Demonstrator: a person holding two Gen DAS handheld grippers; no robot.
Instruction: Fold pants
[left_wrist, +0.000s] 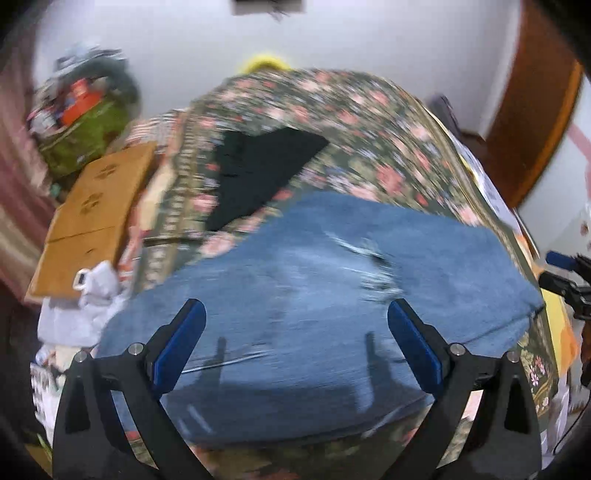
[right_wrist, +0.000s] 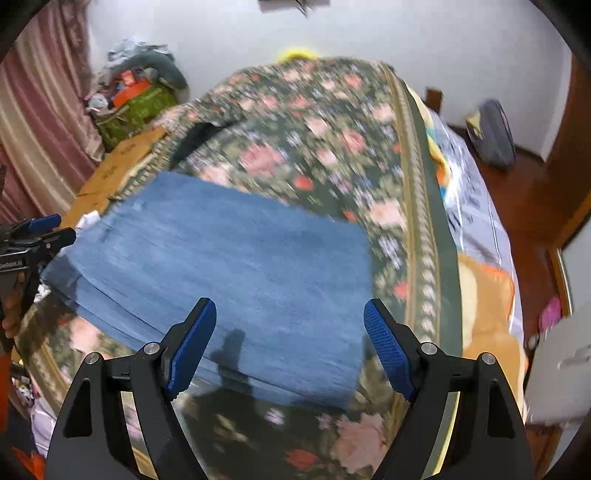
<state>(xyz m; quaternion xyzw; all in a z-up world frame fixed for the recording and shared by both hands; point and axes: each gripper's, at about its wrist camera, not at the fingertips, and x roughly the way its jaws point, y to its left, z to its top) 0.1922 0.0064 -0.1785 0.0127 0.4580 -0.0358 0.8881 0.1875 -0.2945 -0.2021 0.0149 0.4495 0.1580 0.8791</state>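
The blue jeans (left_wrist: 332, 280) lie folded in a thick rectangle on the floral bedspread (left_wrist: 369, 147); they also show in the right wrist view (right_wrist: 229, 266). My left gripper (left_wrist: 295, 317) is open and empty, hovering over the jeans' near edge. My right gripper (right_wrist: 290, 317) is open and empty, above the jeans' near right corner. Each gripper shows at the edge of the other's view: the right one (left_wrist: 569, 280), the left one (right_wrist: 33, 232). Both views are motion-blurred.
A black garment (left_wrist: 255, 173) lies on the bedspread beyond the jeans. A cardboard box (left_wrist: 88, 218) and a green bag piled with clutter (left_wrist: 85, 133) stand left of the bed. White cloth (left_wrist: 85, 302) lies at the bed's left edge. A wooden door (left_wrist: 528, 122) is at right.
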